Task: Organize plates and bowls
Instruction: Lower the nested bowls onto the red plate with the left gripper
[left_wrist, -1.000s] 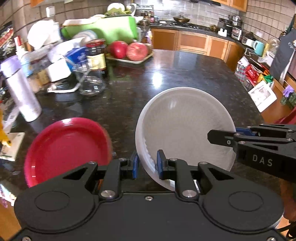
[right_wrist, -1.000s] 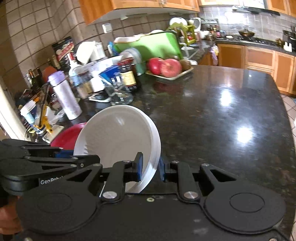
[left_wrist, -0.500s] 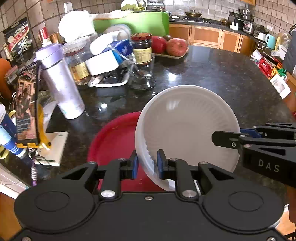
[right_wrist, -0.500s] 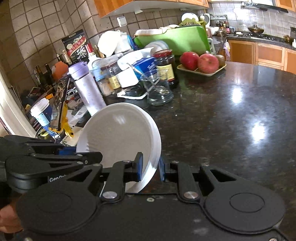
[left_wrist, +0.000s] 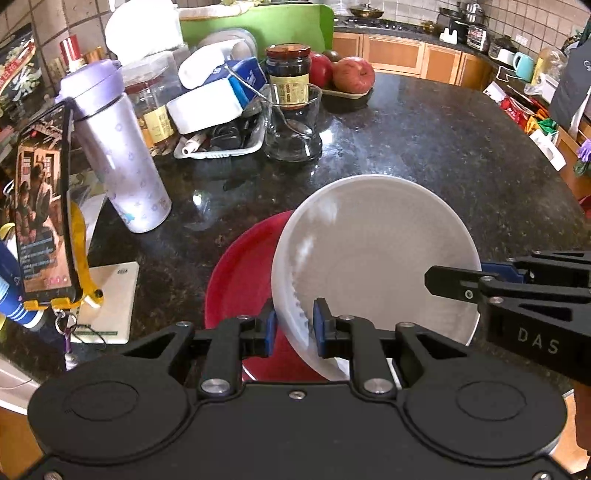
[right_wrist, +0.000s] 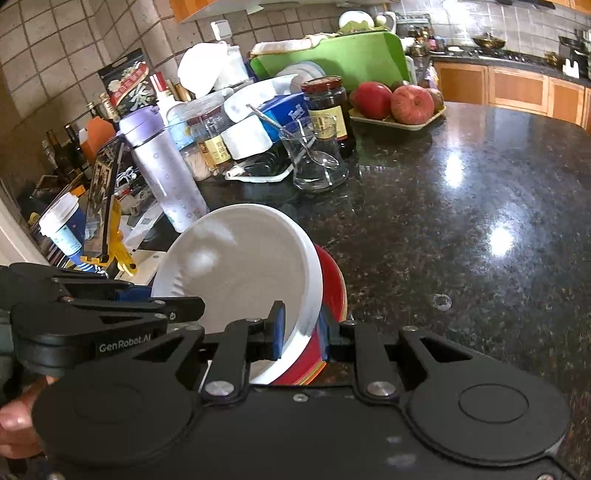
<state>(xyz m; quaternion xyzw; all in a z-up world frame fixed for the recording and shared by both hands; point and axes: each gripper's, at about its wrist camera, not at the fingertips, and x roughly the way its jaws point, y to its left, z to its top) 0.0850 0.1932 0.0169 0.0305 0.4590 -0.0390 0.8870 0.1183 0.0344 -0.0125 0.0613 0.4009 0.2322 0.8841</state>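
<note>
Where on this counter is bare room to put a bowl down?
The dark counter is bare right of the glass and in front of the apple tray, out to its far edge. The left side is crowded: purple bottle, jars, boxes, a phone. The red plate fills the near spot.

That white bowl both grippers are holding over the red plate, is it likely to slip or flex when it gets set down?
The white bowl looks thin-walled and glossy, so it may be light and a bit slippery. The left gripper and right gripper pinch only its rim on opposite sides, so it could pivot. The red plate beneath is shallow, so the bowl might slide on it.
</note>
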